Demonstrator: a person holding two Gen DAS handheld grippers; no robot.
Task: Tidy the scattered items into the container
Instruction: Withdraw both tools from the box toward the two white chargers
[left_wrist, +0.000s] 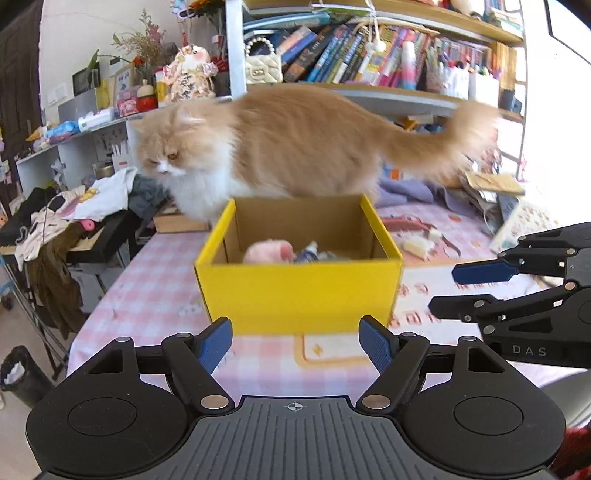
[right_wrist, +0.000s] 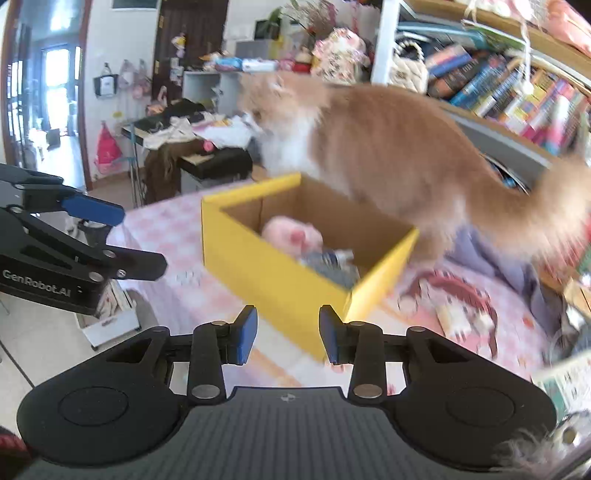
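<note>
- On the desk with the pink-and-white checked cloth (left_wrist: 155, 280) stands an open yellow cardboard box (left_wrist: 299, 291) with a plain brown inside, set squarely on the cloth.
- Inside the box, on its floor, lie a pink plush toy (left_wrist: 267, 251) towards the left and a bluish-white crumpled item (left_wrist: 314, 254) just beside it on the right; motion blur hides what the second item is.
- Directly behind the box's far wall stands a long-haired orange-and-white cat (left_wrist: 280, 144), head to the left, tail out to the right.
- Left claw (left_wrist: 295, 343): near side of the box, blue pads well apart, nothing between them.
- Right claw (right_wrist: 288, 334): near the box's near right corner, pads narrowly parted, nothing held.
- Right of the box, small pale blocks (left_wrist: 417, 245) lie scattered on the cloth.
- Far side: a shelf of books (left_wrist: 369, 55).
</note>
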